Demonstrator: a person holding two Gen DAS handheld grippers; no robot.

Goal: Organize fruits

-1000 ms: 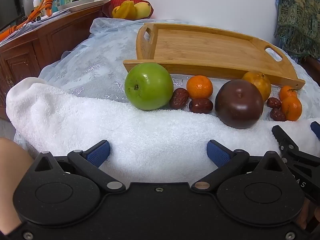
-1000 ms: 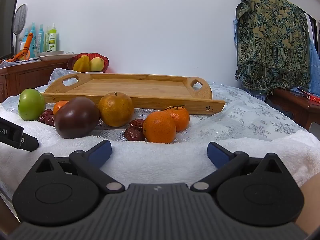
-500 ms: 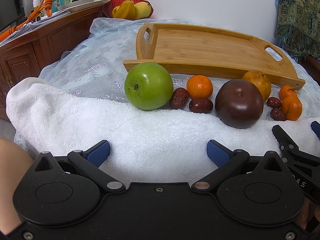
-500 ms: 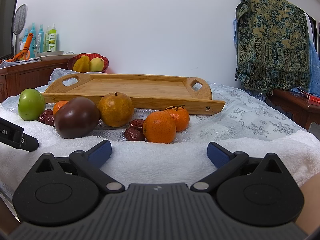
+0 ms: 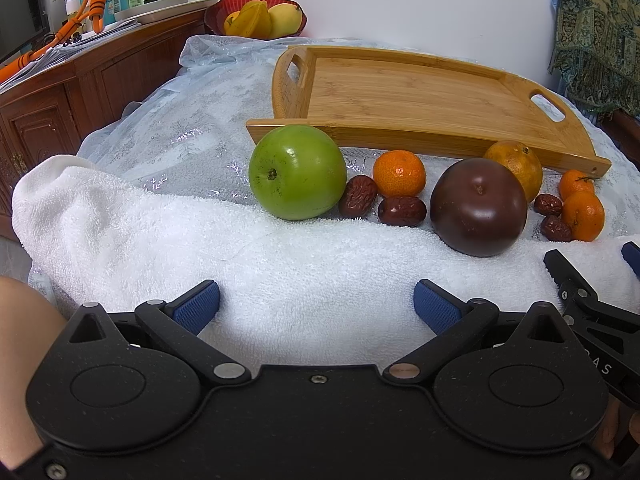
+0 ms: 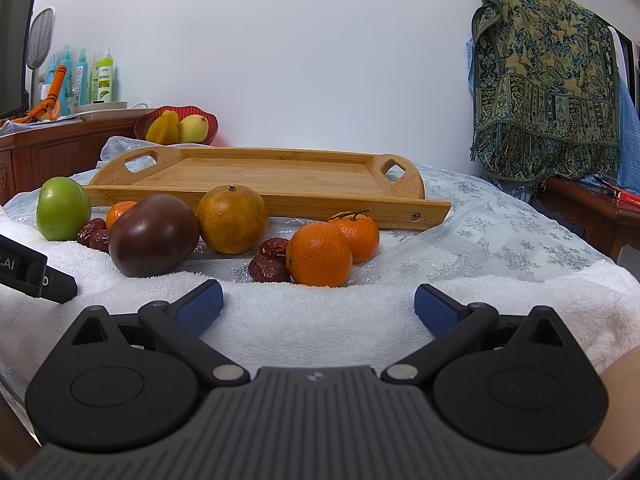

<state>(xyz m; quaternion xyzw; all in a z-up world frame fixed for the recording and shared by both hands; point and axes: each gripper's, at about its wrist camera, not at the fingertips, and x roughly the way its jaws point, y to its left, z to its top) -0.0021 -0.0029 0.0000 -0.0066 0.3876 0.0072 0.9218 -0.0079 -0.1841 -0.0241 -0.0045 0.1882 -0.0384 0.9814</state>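
Fruit lies in a row between a white towel (image 5: pixel 160 240) and an empty bamboo tray (image 5: pixel 420 92) (image 6: pixel 280 176): a green apple (image 5: pixel 298 172) (image 6: pixel 63 208), a dark purple fruit (image 5: pixel 478 206) (image 6: pixel 154 234), a yellowish orange (image 5: pixel 516 164) (image 6: pixel 232 218), small mandarins (image 5: pixel 399 173) (image 6: pixel 320 254), red dates (image 5: pixel 402 211) (image 6: pixel 269 269). My left gripper (image 5: pixel 316 306) hovers open over the towel, short of the apple, nothing between its fingers. My right gripper (image 6: pixel 318 304) is open too, just short of the mandarins and dates.
A red bowl of yellow fruit (image 5: pixel 260 16) (image 6: pixel 176 126) sits behind the tray on a wooden sideboard (image 5: pixel 60 96) with bottles (image 6: pixel 86 78). A patterned cloth (image 6: pixel 544 76) hangs at the right over a wooden side table (image 6: pixel 592 208). The right gripper's edge (image 5: pixel 592 304) shows beside the left one.
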